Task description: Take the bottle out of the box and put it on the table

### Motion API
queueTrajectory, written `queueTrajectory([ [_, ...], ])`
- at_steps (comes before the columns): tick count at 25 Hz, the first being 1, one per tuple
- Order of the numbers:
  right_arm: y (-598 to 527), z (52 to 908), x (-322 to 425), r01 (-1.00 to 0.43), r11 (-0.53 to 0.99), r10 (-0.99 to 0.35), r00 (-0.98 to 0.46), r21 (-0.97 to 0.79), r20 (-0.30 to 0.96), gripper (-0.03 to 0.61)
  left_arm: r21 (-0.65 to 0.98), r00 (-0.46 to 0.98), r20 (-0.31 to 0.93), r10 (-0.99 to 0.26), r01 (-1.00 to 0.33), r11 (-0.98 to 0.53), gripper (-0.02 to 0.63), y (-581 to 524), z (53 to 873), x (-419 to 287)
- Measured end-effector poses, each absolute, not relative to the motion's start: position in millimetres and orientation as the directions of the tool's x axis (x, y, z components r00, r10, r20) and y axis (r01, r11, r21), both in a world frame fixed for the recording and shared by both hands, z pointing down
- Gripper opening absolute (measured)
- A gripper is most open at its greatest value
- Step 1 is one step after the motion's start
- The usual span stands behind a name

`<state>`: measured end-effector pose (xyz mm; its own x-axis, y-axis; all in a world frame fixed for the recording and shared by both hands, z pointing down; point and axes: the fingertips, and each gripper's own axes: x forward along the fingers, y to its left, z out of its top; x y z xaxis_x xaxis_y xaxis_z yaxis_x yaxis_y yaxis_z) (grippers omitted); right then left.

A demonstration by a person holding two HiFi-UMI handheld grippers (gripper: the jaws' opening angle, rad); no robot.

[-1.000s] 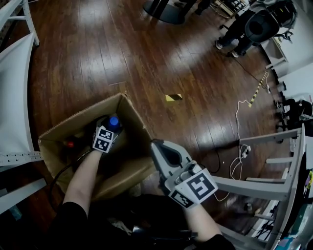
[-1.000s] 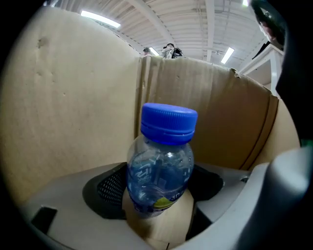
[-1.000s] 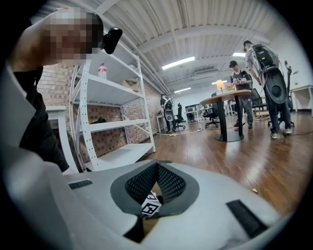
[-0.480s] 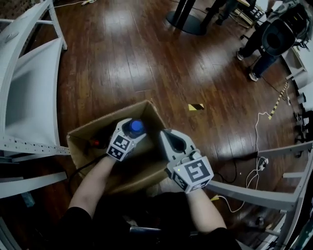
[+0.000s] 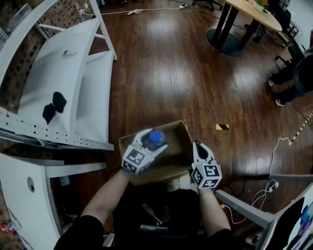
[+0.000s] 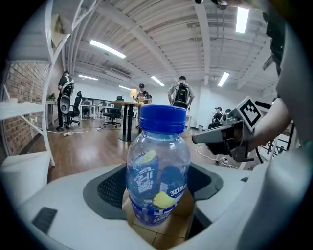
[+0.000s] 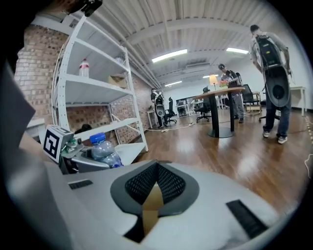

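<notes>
- Rack (image 5: 63,83), far left: white metal, perforated uprights, flat smooth shelves. Two small dark items lie on one shelf; I can't tell what they are.
- Left gripper (image 5: 151,145): jaws clamped on the bottle (image 6: 157,171), one dark meshed pad on each side of its lower body. Bottle sits upright between them.
- Bottle: clear plastic, rounded shoulders, ribbed blue screw cap, blue-and-yellow printed label. It looks empty or nearly so, hence probably light. The smooth curved wall could slip or dent under a hard squeeze.
- Bottle position: in the head view it hangs over the left side of the open box (image 5: 168,168). The left gripper view looks out across the room, so I judge the bottle has cleared the rim.
- Box: brown corrugated cardboard, rectangular, flaps open, standing on the floor (image 5: 161,73). Matte and soft-edged.
- Step in hand (judgement): lift-out is essentially done and the carry to the table comes next.
- Next move calls for: keeping the bottle upright, swinging it clear of the box wall, then lowering it base-first onto a flat surface before the jaws let go.
- Right gripper (image 5: 199,146): jaws closed together, nothing between the pads. It sits just beside the box's right wall, apart from the bottle.
- Floor: dark wood planks, glossy, with lamp glare.
- Table (image 5: 249,12), top right: pale wood top on a dark round pedestal base, well apart from the box.
</notes>
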<state>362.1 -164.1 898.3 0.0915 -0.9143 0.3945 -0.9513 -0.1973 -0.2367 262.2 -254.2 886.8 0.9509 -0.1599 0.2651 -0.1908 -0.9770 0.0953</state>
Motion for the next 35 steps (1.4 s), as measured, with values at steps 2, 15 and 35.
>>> queueTrajectory([
  [2,-157,854,364,-0.946,-0.21,-0.917,0.102,-0.247,0.387,0.003,0.085,0.949,0.264,-0.172,-0.201,-0.976,0.359,-249,835,254],
  [15,-123,557,320,-0.994,-0.052,-0.937,0.018,-0.091,0.348,0.004,0.042,0.955,0.154,-0.252,-0.261,-0.965,0.357,-191,499,187],
  [35,-190,395,142,-0.869,0.491,-0.858,-0.495,-0.061,0.138,0.005,0.013,0.75,0.053,-0.659,-0.66,-0.751,0.357,-183,362,1],
])
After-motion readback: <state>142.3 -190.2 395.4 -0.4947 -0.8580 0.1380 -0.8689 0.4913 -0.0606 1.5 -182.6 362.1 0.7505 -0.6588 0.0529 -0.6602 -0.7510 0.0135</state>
